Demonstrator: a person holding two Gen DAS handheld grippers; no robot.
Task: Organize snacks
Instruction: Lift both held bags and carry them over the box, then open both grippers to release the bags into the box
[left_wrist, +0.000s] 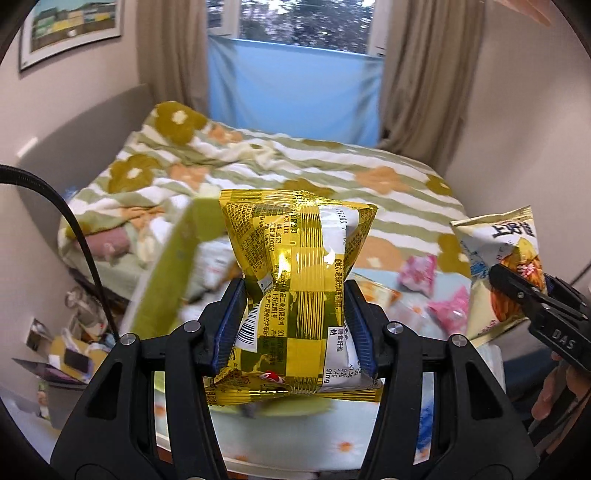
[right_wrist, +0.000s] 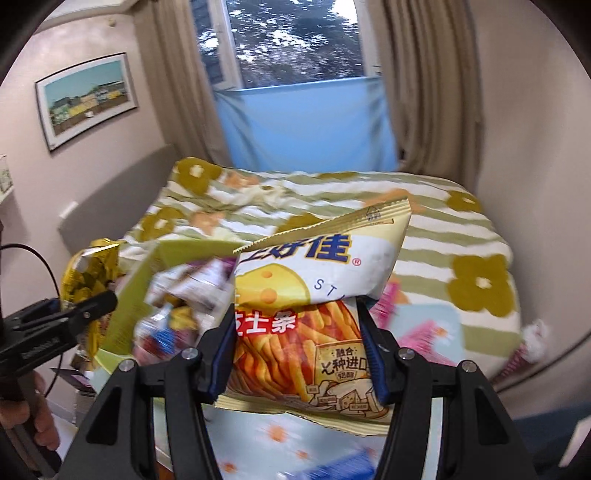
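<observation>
Two snack bags lifted, green box part-filled, sorting well under way

The left gripper (left_wrist: 293, 317) pinches a gold snack bag (left_wrist: 295, 291) at frame centre; the right gripper (right_wrist: 297, 343) clamps a cheese-stick bag (right_wrist: 317, 306) likewise. The green box (right_wrist: 129, 295), left of centre, already holds several packets, so some sorting looks done. Pink packets (left_wrist: 436, 291) lie loose at right on the surface (left_wrist: 295, 439), probably left to store.
</observation>
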